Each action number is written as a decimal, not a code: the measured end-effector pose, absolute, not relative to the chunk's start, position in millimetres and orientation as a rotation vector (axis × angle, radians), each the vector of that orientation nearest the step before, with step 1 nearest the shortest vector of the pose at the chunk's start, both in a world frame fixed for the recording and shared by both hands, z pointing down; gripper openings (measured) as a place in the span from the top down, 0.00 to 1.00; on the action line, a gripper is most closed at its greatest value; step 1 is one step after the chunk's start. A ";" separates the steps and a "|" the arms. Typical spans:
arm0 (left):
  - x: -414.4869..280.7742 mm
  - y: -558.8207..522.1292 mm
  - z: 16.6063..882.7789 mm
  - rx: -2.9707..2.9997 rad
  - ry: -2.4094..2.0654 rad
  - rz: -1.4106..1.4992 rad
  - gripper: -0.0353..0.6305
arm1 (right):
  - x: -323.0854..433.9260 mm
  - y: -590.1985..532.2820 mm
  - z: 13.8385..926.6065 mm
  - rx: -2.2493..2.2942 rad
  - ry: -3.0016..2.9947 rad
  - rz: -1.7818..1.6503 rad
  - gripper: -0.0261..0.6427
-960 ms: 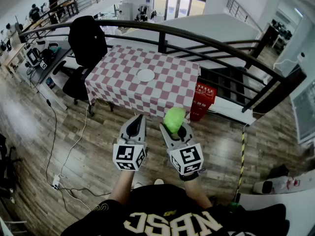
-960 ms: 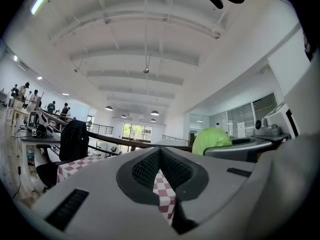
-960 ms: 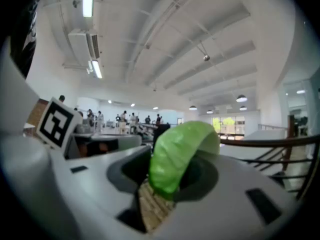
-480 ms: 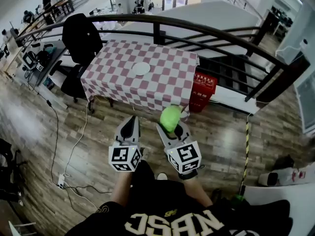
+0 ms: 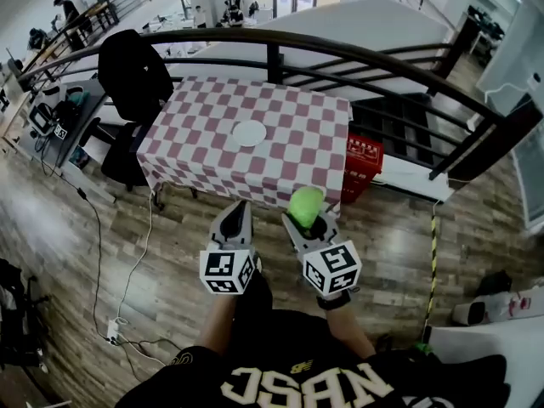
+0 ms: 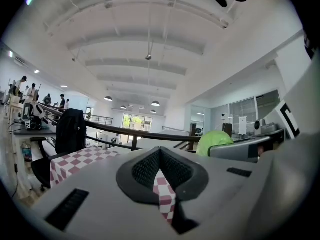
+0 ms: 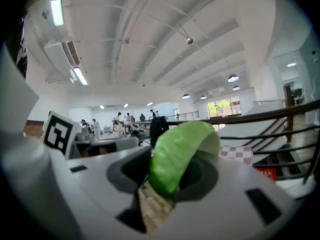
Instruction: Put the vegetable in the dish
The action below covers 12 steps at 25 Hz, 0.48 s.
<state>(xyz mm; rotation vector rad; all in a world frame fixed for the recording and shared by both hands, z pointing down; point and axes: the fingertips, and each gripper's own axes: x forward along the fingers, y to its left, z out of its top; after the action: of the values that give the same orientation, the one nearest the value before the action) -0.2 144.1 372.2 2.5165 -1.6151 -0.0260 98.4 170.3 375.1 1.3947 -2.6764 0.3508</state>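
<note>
One vegetable (image 5: 304,202) gripped by right tool (image 5: 309,219).

vegetable (image 5: 304,204): its lower part is sitting out of sight between the jaws of the right claw (image 5: 307,224); it is showing blurred in the right gripper view.
dish (image 5: 249,133): it is showing too small, near the table's middle, to tell whether anything is lying in it.
table (image 5: 289,170): the vegetable is covering part of its near edge by the near right corner.
red box (image 5: 361,161): the table's right edge is hiding its left side; its print is reading too small.
person (image 5: 297,376): the bottom edge is cutting off the body.
</note>
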 end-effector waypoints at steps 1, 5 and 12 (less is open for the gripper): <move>-8.4 126.5 368.3 2.522 -1.617 -0.033 0.92 | 93.1 153.5 371.0 1.405 -2.675 0.357 0.74; -39.6 54.3 353.0 2.528 -1.614 -0.086 0.92 | 62.2 92.5 354.0 1.405 -2.686 0.326 0.74; -76.6 -6.3 371.0 2.517 -1.537 -0.117 0.92 | 17.4 17.4 367.3 1.419 -2.693 0.388 0.74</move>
<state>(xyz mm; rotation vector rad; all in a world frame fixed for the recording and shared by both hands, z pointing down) -76.6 -6.3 371.0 2.5168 -1.5372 -0.1170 17.4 17.4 367.3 1.4192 -2.6934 0.3880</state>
